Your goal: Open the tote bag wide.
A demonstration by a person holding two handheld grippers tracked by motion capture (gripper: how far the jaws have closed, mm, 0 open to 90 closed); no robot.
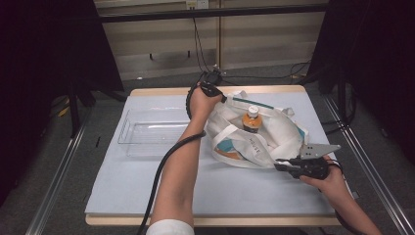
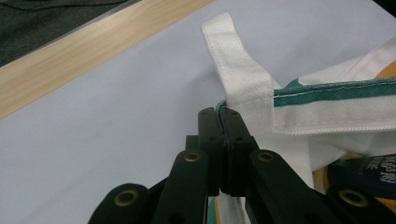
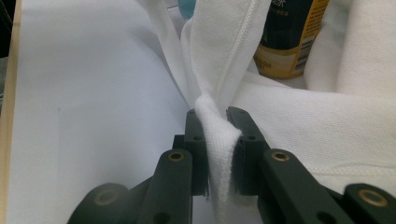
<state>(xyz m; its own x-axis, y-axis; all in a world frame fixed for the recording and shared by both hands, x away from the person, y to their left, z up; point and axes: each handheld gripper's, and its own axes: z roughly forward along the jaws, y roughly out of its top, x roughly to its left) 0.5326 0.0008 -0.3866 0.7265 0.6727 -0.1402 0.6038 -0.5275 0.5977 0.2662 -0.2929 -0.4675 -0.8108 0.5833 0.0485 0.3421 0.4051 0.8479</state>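
A white cloth bag with a green-striped rim lies open on the pale table cover, right of centre. A bottle with an orange drink and a white cap stands inside it. My left gripper is at the bag's far rim, shut on the rim's edge beside a white handle strap. My right gripper is at the bag's near right edge, shut on a fold of white cloth. The bottle's label stands beyond that fold.
A clear plastic tray rests on the left half of the table. The wooden table edge runs along the far side. A black cable trails along the left forearm. Metal rails flank the table on the floor.
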